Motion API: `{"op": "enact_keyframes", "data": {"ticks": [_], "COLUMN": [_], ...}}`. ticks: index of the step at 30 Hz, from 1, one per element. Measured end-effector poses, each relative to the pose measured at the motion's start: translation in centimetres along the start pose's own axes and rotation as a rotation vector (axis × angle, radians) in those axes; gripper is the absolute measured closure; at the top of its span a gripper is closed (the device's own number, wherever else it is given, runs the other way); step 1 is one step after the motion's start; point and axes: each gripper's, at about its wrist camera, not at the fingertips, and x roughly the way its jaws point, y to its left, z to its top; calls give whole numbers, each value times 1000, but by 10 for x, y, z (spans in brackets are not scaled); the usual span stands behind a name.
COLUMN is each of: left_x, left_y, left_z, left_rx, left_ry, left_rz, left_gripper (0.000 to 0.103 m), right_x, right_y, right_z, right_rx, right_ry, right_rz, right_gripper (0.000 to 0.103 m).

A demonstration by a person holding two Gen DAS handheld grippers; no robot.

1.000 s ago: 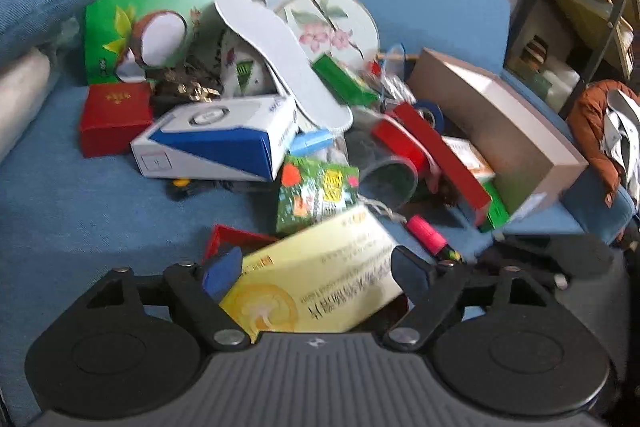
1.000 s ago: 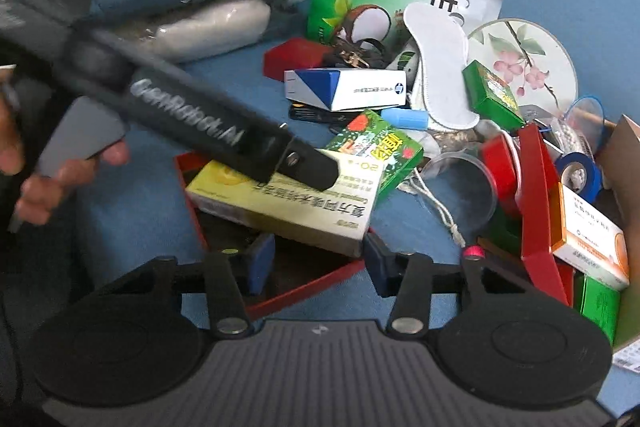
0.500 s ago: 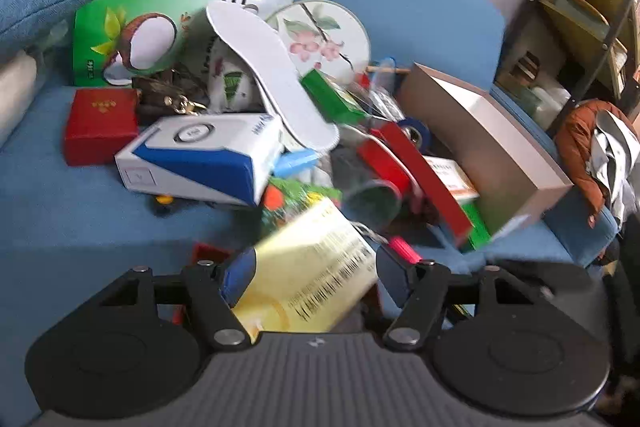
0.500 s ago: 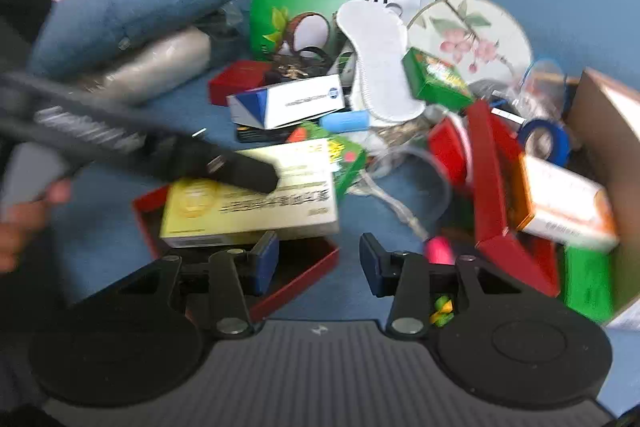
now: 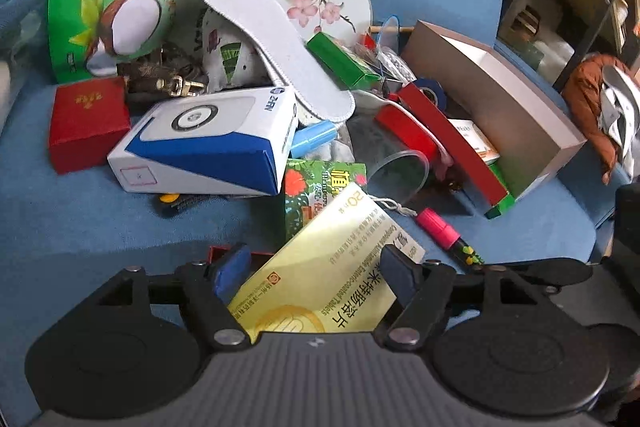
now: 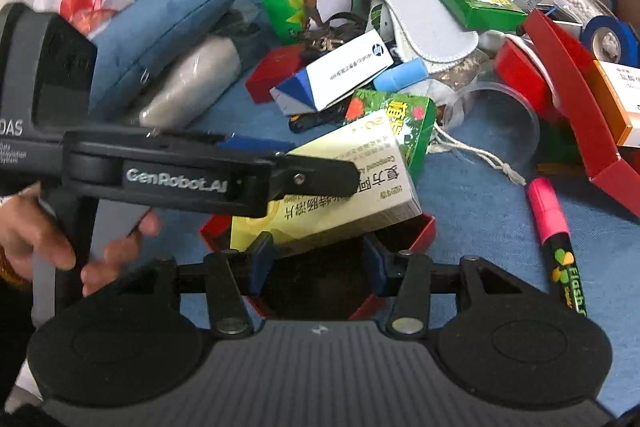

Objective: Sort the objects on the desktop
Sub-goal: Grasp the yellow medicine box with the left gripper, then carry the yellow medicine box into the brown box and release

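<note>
Presently catalogued, nearest first, each place given relative to the yellow box.

- Right gripper (image 6: 316, 259): jaws apart and just opening, clasping nothing. They straddle the open red shallow cardboard tray (image 6: 420, 227) directly below the box's low end. Risk: any advance could knock the box or the other tool's finger crossing above it.
- Flat yellow cardboard tablet box with dark print (image 5: 340, 247): the task's item, tilted, low end inside the tray, high end leaning toward the pile.
- Left gripper (image 5: 316, 263), held in a person's hand (image 6: 48, 235): fingers flank the box and have just been widening. Whether the pads press it cannot be told. Risk: a slack hold lets the box slide off the tray rim onto the blue upholstered seat (image 5: 80, 227).
- Green floral-printed carton (image 6: 416, 123): touching the box's high end. Risk: dragged along if the box is pulled sideways.
- Pink marker with black barrel (image 6: 548, 207): beside the box, clear of it. Likely to roll if bumped.
- White string (image 6: 480, 155) and clear plastic cup (image 6: 496, 115): just beyond the carton. Snag hazard.
- Blue-and-white carton (image 5: 208, 143) under a white foam insole (image 5: 272, 39): farther back, loosely stacked. May shift if the pile is disturbed.
</note>
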Motion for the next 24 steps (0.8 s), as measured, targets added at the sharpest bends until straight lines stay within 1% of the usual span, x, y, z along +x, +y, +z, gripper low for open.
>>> {"op": "enact_keyframes", "data": {"ticks": [2, 3, 4, 6, 8, 10, 12, 13, 14, 16, 18, 20, 23, 24], "left_x": [-1, -3, -6, -10, -13, -14, -8, -4, -1, 5, 8, 11, 14, 14], "left_y": [2, 1, 0, -3, -7, -13, -21, -23, -24, -23, -19, -16, -17, -18], "left_z": [-1, -3, -5, -5, -4, -3, -2, -2, -2, -3, -4, -5, -6, -7], "left_rx": [-40, -51, -71, -103, -128, -109, -58, -52, -58, -74, -97, -127, -139, -147], "left_ry": [22, 25, 11, 2, -16, -26, -22, -13, -3, 4, 9, 22, 35, 41], "left_rz": [-49, -72, -86, -101, -135, -164, -136, -124, -118, -112, -111, -132, -140, -146], "left_gripper": [34, 37, 39, 39, 39, 39, 37, 36, 36, 26, 23, 24, 27, 32], "right_x": [-1, -3, -6, -11, -17, -24, -24, -23, -20, -20, -23, -27, -34, -35], "right_y": [-3, -4, -5, -5, -2, -2, -5, -8, -11, -18, -23, -28, -28, -28], "right_z": [3, 4, 6, 7, 8, 9, 10, 10, 10, 7, 6, 5, 1, -1], "right_rx": [20, 26, 21, -5, -40, -69, -79, -66, -50, -27, 1, 19, -4, -5], "right_ry": [-19, -39, -62, -73, -100, -127, -123, -107, -96, -90, -83, -71, -75, -76], "right_rz": [-10, -25, -41, -30, -39, -47, -60, -66, -68, -73, -65, -57, -79, -81], "right_gripper": [51, 51, 50, 51, 51, 51, 52, 53, 54, 54, 54, 54, 54, 54]}}
